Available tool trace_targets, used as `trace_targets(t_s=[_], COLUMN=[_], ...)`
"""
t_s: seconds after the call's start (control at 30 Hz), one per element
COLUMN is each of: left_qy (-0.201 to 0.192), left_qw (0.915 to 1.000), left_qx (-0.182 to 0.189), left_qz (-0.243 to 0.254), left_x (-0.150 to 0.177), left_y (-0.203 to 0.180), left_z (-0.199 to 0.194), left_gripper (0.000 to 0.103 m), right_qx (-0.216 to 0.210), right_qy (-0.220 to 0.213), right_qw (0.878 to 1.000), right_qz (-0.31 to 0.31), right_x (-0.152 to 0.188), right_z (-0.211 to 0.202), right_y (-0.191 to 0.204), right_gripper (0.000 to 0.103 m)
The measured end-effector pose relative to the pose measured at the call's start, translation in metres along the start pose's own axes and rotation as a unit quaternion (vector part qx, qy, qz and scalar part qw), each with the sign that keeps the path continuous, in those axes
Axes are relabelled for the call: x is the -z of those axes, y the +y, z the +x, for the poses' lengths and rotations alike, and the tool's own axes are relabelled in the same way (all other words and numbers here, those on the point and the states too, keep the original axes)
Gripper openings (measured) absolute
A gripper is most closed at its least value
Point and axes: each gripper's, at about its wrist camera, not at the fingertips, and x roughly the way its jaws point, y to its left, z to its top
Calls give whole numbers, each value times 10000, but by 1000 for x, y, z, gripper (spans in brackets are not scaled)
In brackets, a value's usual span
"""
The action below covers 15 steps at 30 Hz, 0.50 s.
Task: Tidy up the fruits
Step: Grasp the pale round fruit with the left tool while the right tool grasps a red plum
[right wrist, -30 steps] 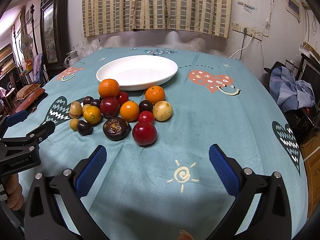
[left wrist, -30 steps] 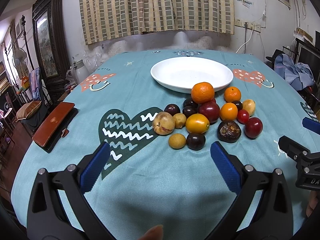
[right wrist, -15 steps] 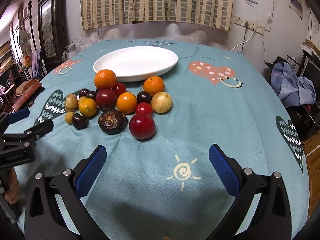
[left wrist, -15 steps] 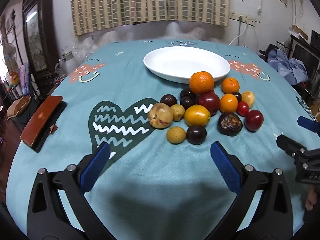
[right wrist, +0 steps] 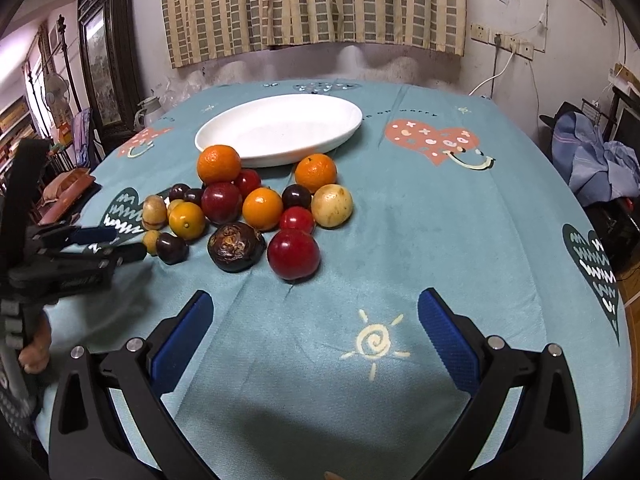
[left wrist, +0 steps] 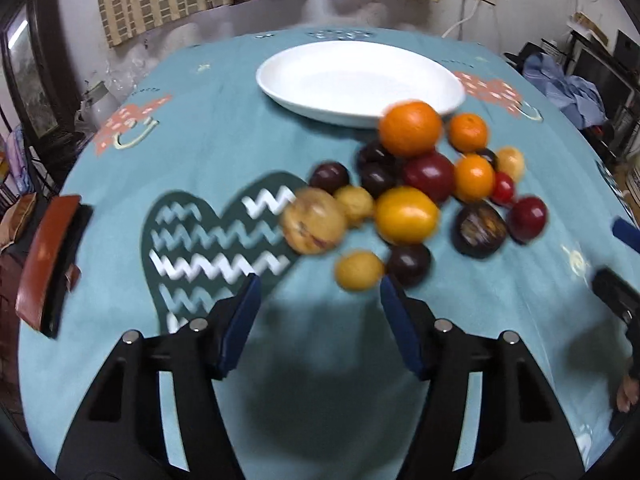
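The left gripper (left wrist: 320, 300), jaws narrowing with nothing between, is nearing a small yellow fruit (left wrist: 359, 271); probably light, smooth and prone to rolling, best pinched across its middle; the right gripper (right wrist: 316, 328) is gaping, holding nothing.

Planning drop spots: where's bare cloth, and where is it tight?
Free: the white plate, still without fruit; cloth between the red plum and the pink heart print; cloth around the sun print. Crowded: the fruit cluster at the plate's near rim, with the left gripper beside it.
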Motion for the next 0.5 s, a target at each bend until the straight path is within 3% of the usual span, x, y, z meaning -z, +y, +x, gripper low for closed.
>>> trace_targets(t_s=[0.13, 0.33, 0.43, 0.5], left_qy=[-37, -106, -86, -110], left_qw=[9988, 9996, 9981, 9977], left_qx=[257, 212, 597, 663], left_qz=[-410, -150, -141, -90], left_x=[-15, -20, -23, -26], left_y=[19, 9, 11, 12], left_z=[9, 25, 37, 38], left_gripper=[63, 63, 53, 49], right_qx=[-24, -22, -7, 0], right_qy=[27, 66, 92, 95], right_qw=[10000, 10000, 10000, 10000], right_qz=[-12, -5, -6, 3], right_x=[0, 1, 1, 1], right_z=[1, 3, 5, 6], right_y=[1, 0, 1, 0], right_gripper=[102, 102, 102, 102])
